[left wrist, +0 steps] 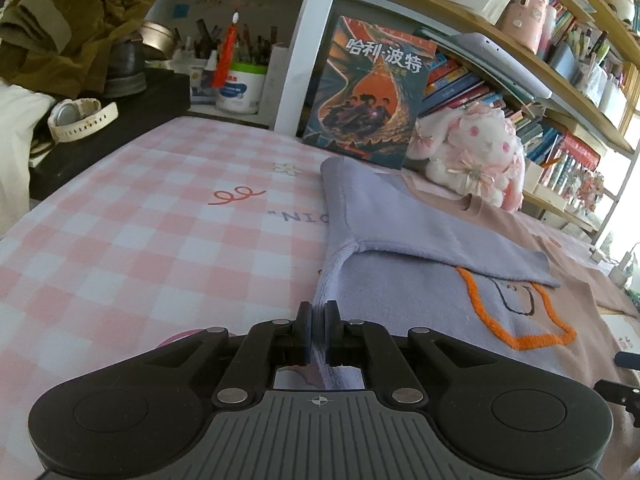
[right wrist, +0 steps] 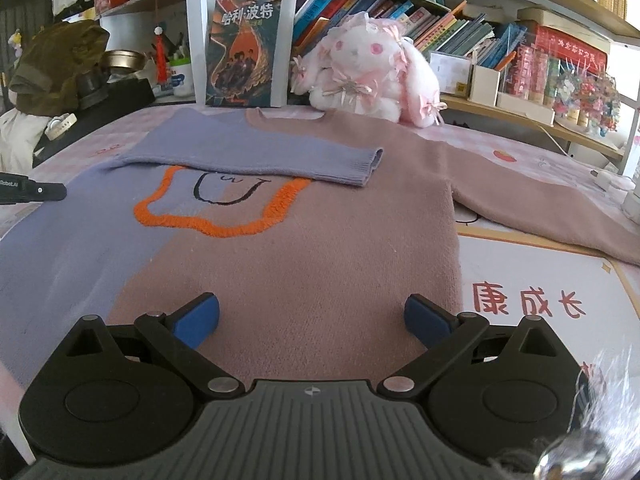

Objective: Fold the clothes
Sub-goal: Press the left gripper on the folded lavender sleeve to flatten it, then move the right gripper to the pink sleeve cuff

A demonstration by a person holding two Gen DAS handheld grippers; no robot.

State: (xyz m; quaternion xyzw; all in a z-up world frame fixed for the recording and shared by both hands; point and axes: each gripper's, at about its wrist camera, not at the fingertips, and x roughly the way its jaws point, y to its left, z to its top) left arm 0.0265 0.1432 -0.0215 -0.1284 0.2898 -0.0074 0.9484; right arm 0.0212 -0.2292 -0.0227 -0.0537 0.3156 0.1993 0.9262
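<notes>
The book (right wrist: 248, 46) propped at the back reads "哈利·波特"; red characters "康成长" (right wrist: 528, 300) show on the sheet to your right, and the dark tip (right wrist: 34, 191) at the right view's left edge is lettered "RobotAI". Your left tongs (left wrist: 318, 330) are pinched together on the lilac side edge of the sweater (right wrist: 288, 240). Your right tongs (right wrist: 312, 316) stand wide apart, low over its pink lower part, holding nothing. The sweater lies flat on the pink checked surface (left wrist: 140, 240), its lilac sleeve (right wrist: 256, 152) folded across the chest.
</notes>
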